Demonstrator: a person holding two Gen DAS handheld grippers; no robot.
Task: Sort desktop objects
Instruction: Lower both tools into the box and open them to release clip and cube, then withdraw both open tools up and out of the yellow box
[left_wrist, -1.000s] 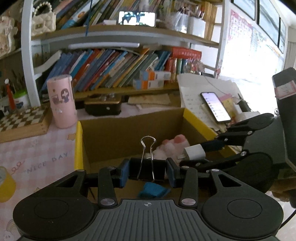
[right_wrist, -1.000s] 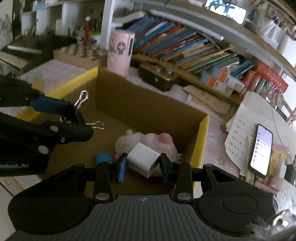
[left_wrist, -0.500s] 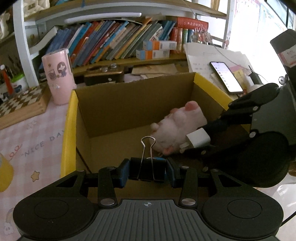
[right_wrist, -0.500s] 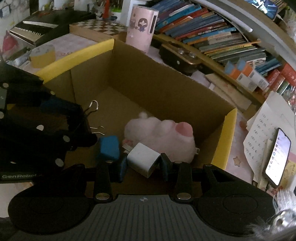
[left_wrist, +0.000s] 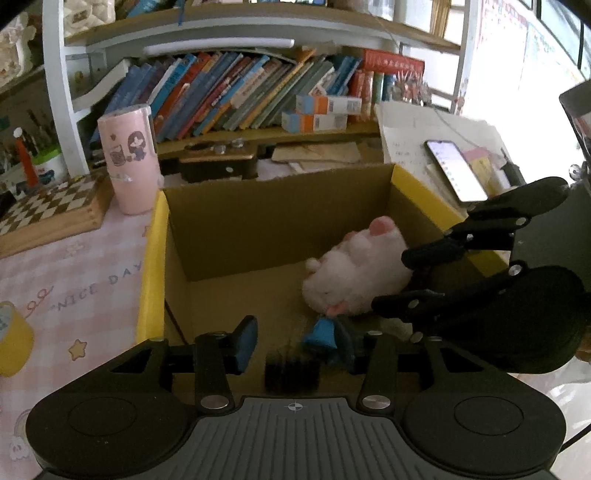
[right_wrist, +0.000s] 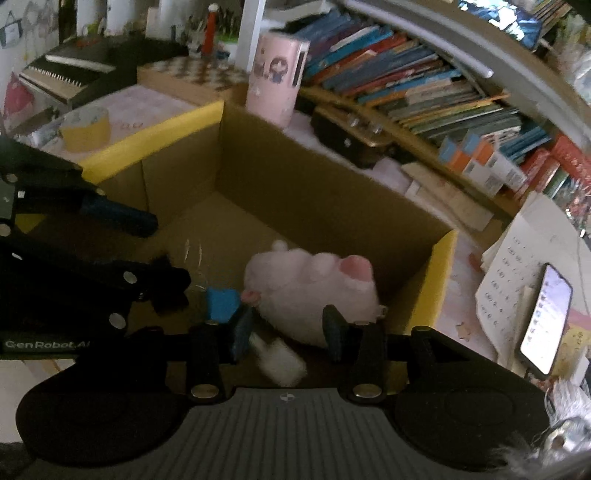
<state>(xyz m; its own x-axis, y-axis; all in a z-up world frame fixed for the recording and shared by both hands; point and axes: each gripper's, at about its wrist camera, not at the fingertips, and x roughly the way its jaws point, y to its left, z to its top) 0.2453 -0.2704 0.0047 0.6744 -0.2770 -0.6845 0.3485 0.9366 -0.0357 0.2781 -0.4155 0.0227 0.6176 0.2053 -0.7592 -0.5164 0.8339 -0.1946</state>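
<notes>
Both grippers hang over an open cardboard box (left_wrist: 273, 225) with yellow-taped rims. My left gripper (left_wrist: 295, 341) is opening; the black binder clip (left_wrist: 291, 371) is a blur just below its parted pads, free of them. My right gripper (right_wrist: 287, 330) is opening too, and the white charger plug (right_wrist: 280, 360) is a blur beneath its pads, loose. On the box floor lie a pink plush toy (right_wrist: 314, 284) and a small blue block (right_wrist: 221, 302). In the left wrist view the right gripper (left_wrist: 391, 280) reaches in from the right.
A pink cartoon tumbler (left_wrist: 129, 158) and a wooden chessboard (left_wrist: 51, 210) stand left of the box on a pink checked cloth. A lit phone (left_wrist: 456, 170) lies on papers to the right. Bookshelves (left_wrist: 240, 92) rise behind, and a yellow tape roll (right_wrist: 85, 127) sits at the far left.
Both grippers have opened their jaws. The binder clip has left the left gripper's pads and the white plug has left the right gripper's; both are dropping toward the box floor.
</notes>
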